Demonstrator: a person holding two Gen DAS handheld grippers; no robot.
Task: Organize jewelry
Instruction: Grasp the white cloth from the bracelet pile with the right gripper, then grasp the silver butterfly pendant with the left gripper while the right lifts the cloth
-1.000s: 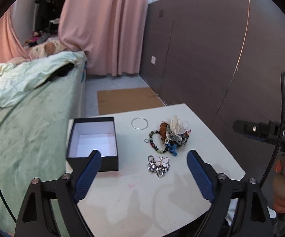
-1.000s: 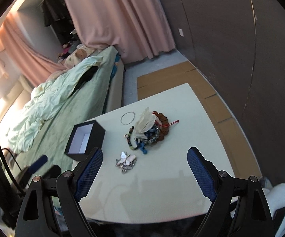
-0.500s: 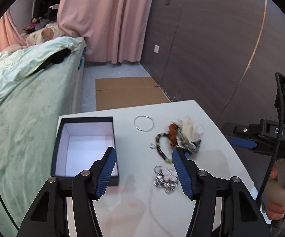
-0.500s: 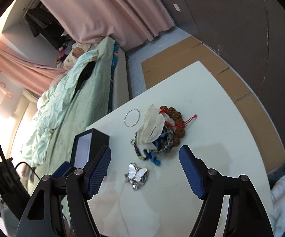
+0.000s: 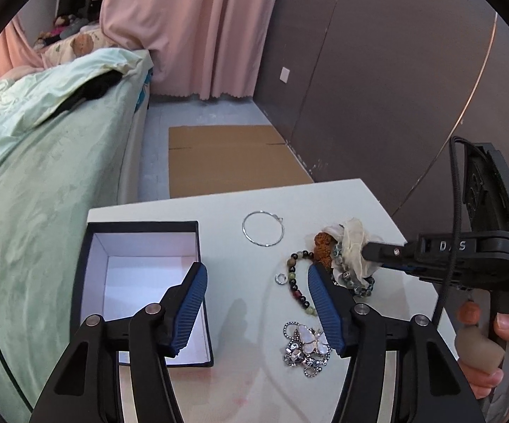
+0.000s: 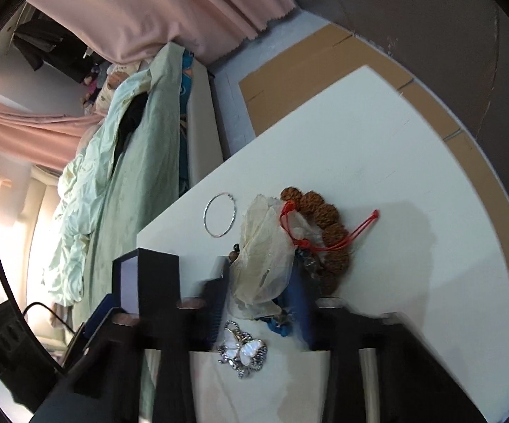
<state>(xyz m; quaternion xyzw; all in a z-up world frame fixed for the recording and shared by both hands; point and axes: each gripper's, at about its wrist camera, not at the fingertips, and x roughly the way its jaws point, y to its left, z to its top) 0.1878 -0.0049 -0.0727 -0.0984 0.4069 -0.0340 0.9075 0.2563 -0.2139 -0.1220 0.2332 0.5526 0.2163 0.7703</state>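
Note:
An open black box with a white inside sits at the table's left; it also shows in the right wrist view. Jewelry lies to its right: a silver hoop, a small ring, a bead bracelet, a butterfly brooch, and a pile with a cream fabric flower and brown beads. My left gripper is open above the table between box and beads. My right gripper is low over the pile, its fingers on either side of the flower, not closed.
The white table stands beside a bed with green covers. Flat cardboard lies on the floor beyond. A dark panelled wall runs on the right. A pink curtain hangs at the back.
Both grippers have moved forward and down toward the table. The right gripper's fingers have narrowed and come down around the fabric flower pile. The left fingers narrowed earlier and stay partly open.

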